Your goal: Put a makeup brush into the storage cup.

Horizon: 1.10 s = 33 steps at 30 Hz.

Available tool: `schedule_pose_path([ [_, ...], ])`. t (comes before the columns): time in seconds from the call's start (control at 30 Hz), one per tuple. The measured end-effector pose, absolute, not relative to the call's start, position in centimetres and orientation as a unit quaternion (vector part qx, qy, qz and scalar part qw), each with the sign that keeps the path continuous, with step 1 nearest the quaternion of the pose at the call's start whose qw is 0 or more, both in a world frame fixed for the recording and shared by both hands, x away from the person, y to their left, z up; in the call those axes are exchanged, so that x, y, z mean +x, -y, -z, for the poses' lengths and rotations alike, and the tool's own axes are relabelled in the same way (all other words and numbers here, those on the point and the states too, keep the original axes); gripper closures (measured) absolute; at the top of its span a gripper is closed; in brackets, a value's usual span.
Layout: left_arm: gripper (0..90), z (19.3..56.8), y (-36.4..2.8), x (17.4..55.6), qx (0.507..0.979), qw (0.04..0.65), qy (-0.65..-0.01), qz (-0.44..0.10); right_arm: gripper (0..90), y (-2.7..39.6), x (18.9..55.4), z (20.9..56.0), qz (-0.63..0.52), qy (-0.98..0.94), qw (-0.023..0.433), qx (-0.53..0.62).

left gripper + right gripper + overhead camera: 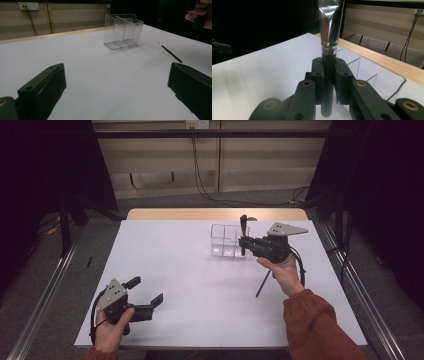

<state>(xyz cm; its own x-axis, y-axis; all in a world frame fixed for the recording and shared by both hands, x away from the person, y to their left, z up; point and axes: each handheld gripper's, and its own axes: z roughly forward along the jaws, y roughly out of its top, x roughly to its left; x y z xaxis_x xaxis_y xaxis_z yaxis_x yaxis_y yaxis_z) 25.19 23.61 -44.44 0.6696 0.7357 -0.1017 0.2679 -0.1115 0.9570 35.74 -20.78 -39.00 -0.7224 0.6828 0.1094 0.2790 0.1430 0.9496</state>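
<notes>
Both the left gripper (148,292) and the right gripper (243,243) are matte black with blocky jaws, brass-coloured pivot pins, small screw holes, a grey three-cornered plate on top and a trailing black cable, and the person's right forearm wears a rust-orange sleeve (320,330).

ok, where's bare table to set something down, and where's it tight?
Free: the whole left half of the table, from the left gripper up to the far edge, and the middle. Tight: far right, where the clear organizer, right gripper clamping a brush, and thin black stick cluster.
</notes>
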Motion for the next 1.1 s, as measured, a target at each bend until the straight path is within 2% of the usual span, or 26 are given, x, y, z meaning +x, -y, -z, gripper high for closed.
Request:
schedule_pose_path([
  [0.63,1.7,44.4,-24.4,24.5,0.715,0.565,-0.349,-0.217,79.9,20.3,39.3,37.4,-0.554,-0.723,0.214,0.352],
  [1.1,1.8,44.5,-24.4,24.6,0.719,0.563,-0.349,-0.213,79.9,19.8,41.1,38.3,-0.549,-0.712,0.227,0.375],
])
